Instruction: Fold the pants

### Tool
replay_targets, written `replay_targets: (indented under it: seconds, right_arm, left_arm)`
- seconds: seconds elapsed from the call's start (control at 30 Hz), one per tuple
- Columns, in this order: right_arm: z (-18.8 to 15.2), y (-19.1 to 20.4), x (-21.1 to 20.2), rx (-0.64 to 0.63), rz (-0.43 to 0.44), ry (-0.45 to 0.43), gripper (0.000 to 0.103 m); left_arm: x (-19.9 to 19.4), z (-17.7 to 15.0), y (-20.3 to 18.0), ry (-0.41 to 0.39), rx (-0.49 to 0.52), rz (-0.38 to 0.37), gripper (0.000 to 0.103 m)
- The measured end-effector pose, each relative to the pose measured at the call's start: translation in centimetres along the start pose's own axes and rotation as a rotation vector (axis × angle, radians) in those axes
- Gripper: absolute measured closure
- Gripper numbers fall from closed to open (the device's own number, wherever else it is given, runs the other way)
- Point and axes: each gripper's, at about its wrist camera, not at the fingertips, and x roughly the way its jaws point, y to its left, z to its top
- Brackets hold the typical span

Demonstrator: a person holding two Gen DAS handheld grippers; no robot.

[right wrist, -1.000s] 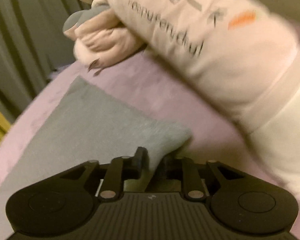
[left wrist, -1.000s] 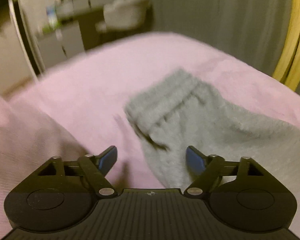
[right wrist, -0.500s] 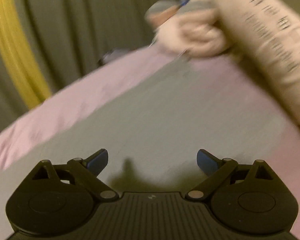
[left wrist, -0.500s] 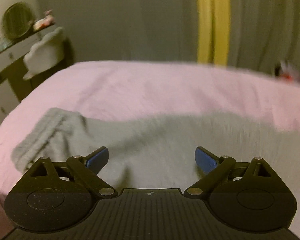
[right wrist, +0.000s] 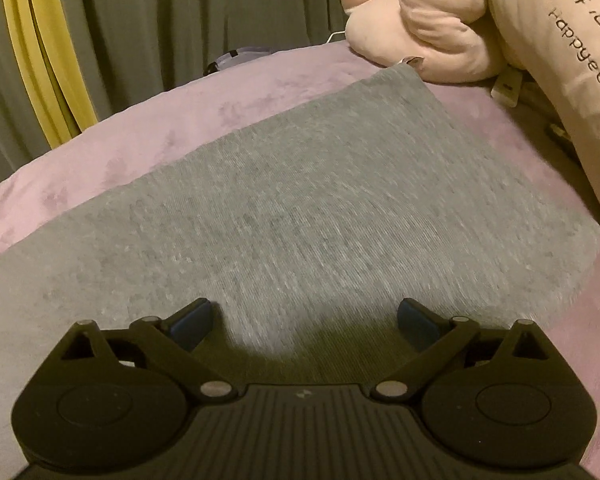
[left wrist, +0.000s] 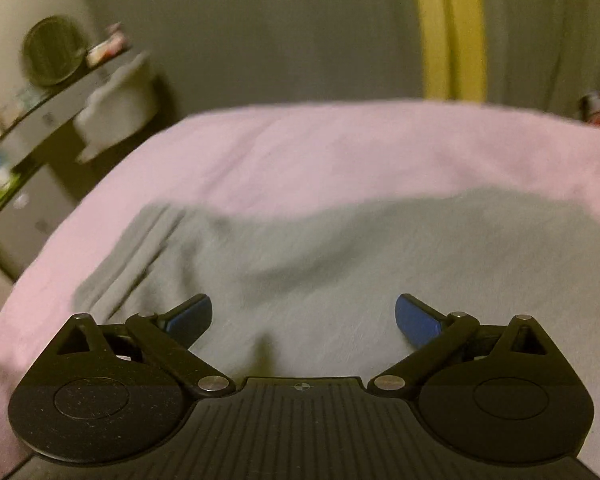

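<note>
Grey pants (left wrist: 340, 248) lie flat on a pink bed cover (left wrist: 320, 148), with the ribbed waistband (left wrist: 140, 252) at the left of the left wrist view. My left gripper (left wrist: 302, 314) hovers over them near the waistband, its jaws opening wide with only flat cloth below and nothing pinched. In the right wrist view the pants (right wrist: 300, 200) stretch away as a smooth folded panel toward a far corner (right wrist: 400, 76). My right gripper (right wrist: 304, 316) is over their near part, jaws also opening, and the blue pads (right wrist: 192, 320) do not press on the fabric.
A cream plush toy (right wrist: 432, 40) and a long printed cushion (right wrist: 560, 60) lie at the bed's far right, touching the pants' far corner. Grey curtains with a yellow strip (left wrist: 448, 28) hang behind. A cluttered shelf unit (left wrist: 40, 132) stands left of the bed.
The right jaws went from nearly shut at the pants' edge to wide apart, letting the cloth go. The left jaws widened further. Both grippers swung sideways to sit over the flat pants.
</note>
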Motion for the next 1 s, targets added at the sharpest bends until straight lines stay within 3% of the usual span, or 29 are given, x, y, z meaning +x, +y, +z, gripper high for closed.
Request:
replay_targets:
  seconds: [0.1, 0.2, 0.3, 0.47, 0.6, 0.67, 0.8, 0.93, 1.0]
  right_arm:
    - [-0.1, 0.5, 0.3, -0.019, -0.021, -0.009, 0.004]
    - [-0.1, 0.7, 0.6, -0.026, -0.030, -0.022, 0.004]
    - [0.0, 0.2, 0.7, -0.004, -0.013, -0.037, 0.004]
    - [0.0, -0.1, 0.9, 0.018, 0.001, -0.058, 0.004]
    - [0.0, 0.0, 1.2, 0.015, -0.005, -0.071, 0.004]
    - [-0.1, -0.1, 1.2, 0.023, -0.003, -0.078, 0.004]
    - [-0.1, -0.2, 1.2, 0.030, 0.005, -0.084, 0.004]
    - [-0.1, -0.4, 1.2, 0.042, 0.012, -0.096, 0.004]
    - [-0.1, -0.5, 1.3, 0.045, 0.012, -0.104, 0.004]
  left_arm:
    - [0.8, 1.1, -4.1, 0.003, 0.062, -0.084, 0.001]
    - [2.5, 1.0, -9.0, 0.050, 0.113, -0.120, 0.001]
    - [5.2, 1.8, -12.0, 0.073, 0.101, -0.056, 0.000]
    - [5.0, 3.1, -11.3, 0.057, 0.033, -0.022, 0.000]
    - [2.0, 3.1, -10.7, 0.020, -0.010, -0.140, 0.000]
    - [1.6, 3.3, -11.8, 0.023, 0.002, -0.152, 0.000]
    - [4.6, 2.9, -15.1, 0.007, 0.109, -0.048, 0.000]
    - [6.4, 3.4, -14.0, 0.028, -0.041, -0.104, 0.000]
    - [5.8, 3.7, -13.5, 0.055, -0.030, -0.124, 0.000]
